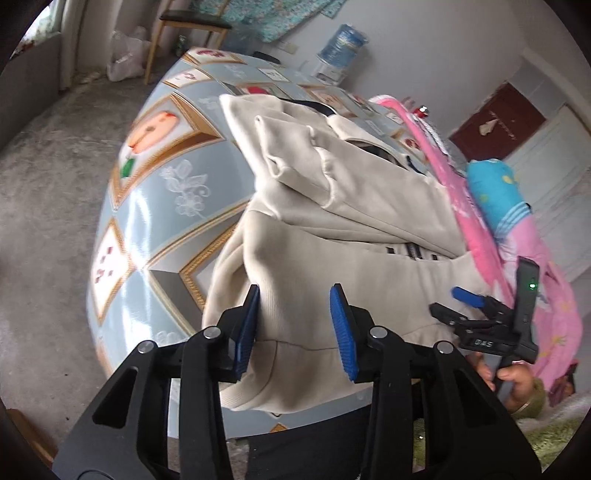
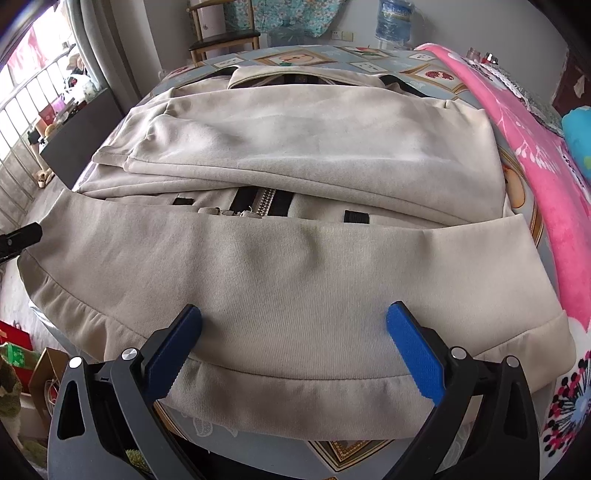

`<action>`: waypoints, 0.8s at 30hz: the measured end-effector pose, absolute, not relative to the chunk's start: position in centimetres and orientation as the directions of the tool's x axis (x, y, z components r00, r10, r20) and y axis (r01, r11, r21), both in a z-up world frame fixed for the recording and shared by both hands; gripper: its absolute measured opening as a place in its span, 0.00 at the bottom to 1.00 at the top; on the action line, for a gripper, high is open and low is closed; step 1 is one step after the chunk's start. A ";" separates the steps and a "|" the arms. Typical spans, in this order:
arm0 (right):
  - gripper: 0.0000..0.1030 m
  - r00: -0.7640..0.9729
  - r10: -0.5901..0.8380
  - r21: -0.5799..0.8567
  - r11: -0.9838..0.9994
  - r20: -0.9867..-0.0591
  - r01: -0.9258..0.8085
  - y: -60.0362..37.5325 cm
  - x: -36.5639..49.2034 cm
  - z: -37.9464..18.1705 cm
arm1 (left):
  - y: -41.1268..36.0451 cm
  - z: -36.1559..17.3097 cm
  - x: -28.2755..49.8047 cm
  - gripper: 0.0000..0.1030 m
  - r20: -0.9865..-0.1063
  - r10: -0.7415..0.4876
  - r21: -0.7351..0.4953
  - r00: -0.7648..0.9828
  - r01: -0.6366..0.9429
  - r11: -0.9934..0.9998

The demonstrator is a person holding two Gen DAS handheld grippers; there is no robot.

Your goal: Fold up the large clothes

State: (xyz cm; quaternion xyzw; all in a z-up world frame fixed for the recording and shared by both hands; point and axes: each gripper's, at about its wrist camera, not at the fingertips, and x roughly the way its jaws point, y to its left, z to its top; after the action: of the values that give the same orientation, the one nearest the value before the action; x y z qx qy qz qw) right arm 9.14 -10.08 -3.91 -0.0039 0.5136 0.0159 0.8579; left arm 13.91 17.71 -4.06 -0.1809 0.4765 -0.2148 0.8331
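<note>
A beige zip jacket lies front up on a table, with a sleeve folded across its chest and the lower part folded up over the zipper. My left gripper is at the jacket's left side near the hem. A raised ridge of beige fabric fills the gap between its blue pads, and they press on it. My right gripper stands wide open over the hem band, with the cloth lying flat under it. The right gripper also shows in the left wrist view, held by a hand.
The table has a glossy blue-grey cloth with framed pictures. A pink blanket and a blue bundle lie along its right side. A chair and a water bottle stand behind. Boxes sit on the floor at left.
</note>
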 end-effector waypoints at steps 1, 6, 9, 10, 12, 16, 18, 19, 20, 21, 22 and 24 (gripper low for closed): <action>0.94 0.472 0.023 0.010 0.999 -0.881 -0.031 -10.1 9.1 -3.9 | 17.7 -4.3 14.2 0.35 -0.722 -0.530 -0.506 0.446 0.182 0.843; 0.94 0.473 0.023 0.010 0.999 -0.881 -0.030 -10.1 9.1 -3.9 | 18.3 -5.5 16.1 0.35 -0.732 -0.544 -0.537 0.410 0.143 0.831; 0.94 0.473 0.022 0.009 1.000 -0.881 -0.029 -10.1 9.1 -3.9 | 18.1 -5.4 17.0 0.35 -0.727 -0.554 -0.547 0.406 0.146 0.824; 0.94 0.473 0.021 0.009 1.000 -0.881 -0.029 -10.1 9.1 -3.9 | 18.0 -5.3 17.1 0.35 -0.722 -0.562 -0.552 0.403 0.155 0.820; 0.94 0.474 0.022 0.009 1.000 -0.880 -0.030 -10.2 9.1 -3.9 | 17.6 -4.9 17.1 0.35 -0.686 -0.614 -0.588 0.392 0.199 0.784; 0.94 0.477 0.023 0.010 1.000 -0.879 -0.030 -10.2 9.0 -3.9 | 16.3 -4.5 17.4 0.35 -0.698 -0.621 -0.564 0.357 0.261 0.784; 0.94 0.478 0.023 0.009 0.999 -0.878 -0.031 -10.2 9.0 -3.8 | 16.0 -5.1 18.0 0.35 -0.742 -0.572 -0.520 0.350 0.239 0.820; 0.94 0.478 0.023 0.009 0.999 -0.878 -0.031 -10.2 9.0 -3.8 | 16.0 -5.3 18.3 0.35 -0.742 -0.573 -0.526 0.348 0.227 0.819; 0.94 0.479 0.023 0.009 0.999 -0.878 -0.032 -10.2 9.0 -3.8 | 16.0 -5.4 18.5 0.35 -0.737 -0.579 -0.536 0.349 0.221 0.815; 0.94 0.479 0.023 0.009 0.999 -0.878 -0.031 -10.2 9.0 -3.8 | 16.0 -5.4 18.7 0.35 -0.739 -0.576 -0.537 0.350 0.211 0.817; 0.94 0.479 0.023 0.009 0.999 -0.877 -0.031 -10.2 9.0 -3.8 | 16.0 -5.4 18.7 0.35 -0.740 -0.573 -0.535 0.351 0.208 0.819; 0.94 0.481 0.023 0.009 0.999 -0.876 -0.031 -10.2 8.9 -3.8 | 15.8 -5.3 18.5 0.35 -0.738 -0.572 -0.527 0.359 0.222 0.820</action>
State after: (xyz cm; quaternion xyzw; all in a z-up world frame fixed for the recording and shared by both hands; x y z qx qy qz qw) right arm 8.91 -10.21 -3.84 -0.0040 0.5091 0.0159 0.8605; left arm 18.53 15.83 -5.29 -0.1712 0.5098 -0.2461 0.8063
